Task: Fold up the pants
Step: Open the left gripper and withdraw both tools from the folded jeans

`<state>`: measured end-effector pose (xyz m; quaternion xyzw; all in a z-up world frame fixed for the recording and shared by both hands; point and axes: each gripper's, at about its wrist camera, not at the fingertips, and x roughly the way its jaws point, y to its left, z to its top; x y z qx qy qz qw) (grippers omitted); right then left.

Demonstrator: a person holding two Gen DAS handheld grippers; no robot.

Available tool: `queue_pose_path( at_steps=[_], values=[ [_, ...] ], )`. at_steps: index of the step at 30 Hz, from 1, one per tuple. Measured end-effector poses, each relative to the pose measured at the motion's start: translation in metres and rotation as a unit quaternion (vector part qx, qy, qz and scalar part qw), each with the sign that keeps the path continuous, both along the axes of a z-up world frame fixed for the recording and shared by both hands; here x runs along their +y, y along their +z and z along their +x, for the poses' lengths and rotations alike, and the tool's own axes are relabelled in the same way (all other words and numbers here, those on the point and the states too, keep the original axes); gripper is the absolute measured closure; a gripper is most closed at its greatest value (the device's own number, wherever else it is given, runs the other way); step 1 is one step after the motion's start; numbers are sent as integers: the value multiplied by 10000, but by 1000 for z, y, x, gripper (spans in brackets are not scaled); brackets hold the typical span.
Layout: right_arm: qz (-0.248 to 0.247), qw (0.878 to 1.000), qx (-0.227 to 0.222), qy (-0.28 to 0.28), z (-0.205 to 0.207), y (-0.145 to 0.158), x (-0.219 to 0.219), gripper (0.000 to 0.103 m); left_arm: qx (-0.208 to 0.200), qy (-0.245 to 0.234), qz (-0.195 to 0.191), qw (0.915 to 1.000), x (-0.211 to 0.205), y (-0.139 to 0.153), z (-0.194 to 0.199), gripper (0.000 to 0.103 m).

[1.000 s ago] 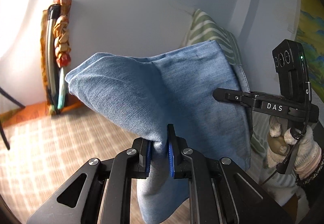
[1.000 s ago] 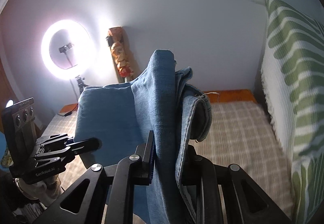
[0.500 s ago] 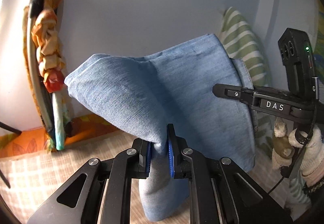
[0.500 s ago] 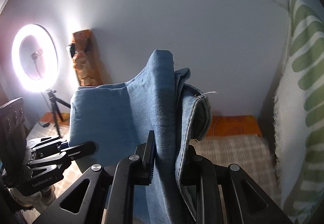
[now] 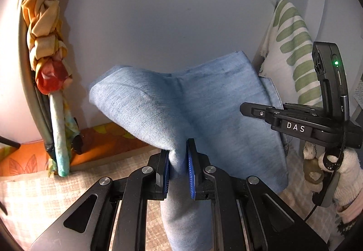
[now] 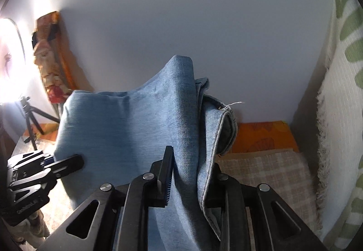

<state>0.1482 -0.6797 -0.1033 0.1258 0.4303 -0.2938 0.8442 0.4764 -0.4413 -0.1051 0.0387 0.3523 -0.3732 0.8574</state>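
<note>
The pants are held up in the air above the bed, clamped by the left gripper and the right gripper. A fold seems in progress; next, lowering flat is needed.

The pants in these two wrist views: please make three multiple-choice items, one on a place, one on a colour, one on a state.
1. Where is the striped cushion from the pants in the left wrist view?
A. right
B. left
C. below

2. What colour are the pants?
A. black
B. light blue
C. red

3. How are the pants held?
A. lying flat, untouched
B. by one gripper only
C. clamped by both the left gripper and the right gripper

Key: 1 A, the cushion stands beyond the right edge; 2 B, pale denim; 3 C, cloth sits between each gripper's fingers.
</note>
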Motion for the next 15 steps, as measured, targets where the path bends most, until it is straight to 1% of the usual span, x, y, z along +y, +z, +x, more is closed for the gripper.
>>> queue_pose_path(
  at_steps=[2,3,4,5,6,7,8,9,13,15],
  values=[
    [17,9999,100,-79,-1,-4,-3,64,28,26,79,10000,-4,-1,3,88],
    [-87,9997,189,-146,0,-4,-3,59,20,48,118,9999,-7,-2,5,86],
    [-254,9992,257,-187,-1,-2,-3,48,23,60,152,9999,-8,-2,6,85],
    [-310,9990,274,-187,0,-1,-2,34,39,30,141,9999,-7,-2,5,84],
    [-365,9988,256,-202,-2,1,-2,30,51,-1,146,9999,-6,-3,5,78],
    [-375,9989,204,-215,-1,3,-1,29,31,4,184,9998,0,-4,2,73],
    [-361,9989,168,-231,-2,4,-1,29,6,6,190,9998,1,-4,0,60],
    [-348,9990,148,-258,-4,5,-1,29,-11,-4,183,9998,3,-4,-2,58],
    [-363,9988,170,-273,-8,9,11,27,7,-26,147,9999,9,1,-10,58],
    [-405,9986,209,-274,-12,9,18,27,13,-1,130,9999,11,4,-13,55]
  ],
)
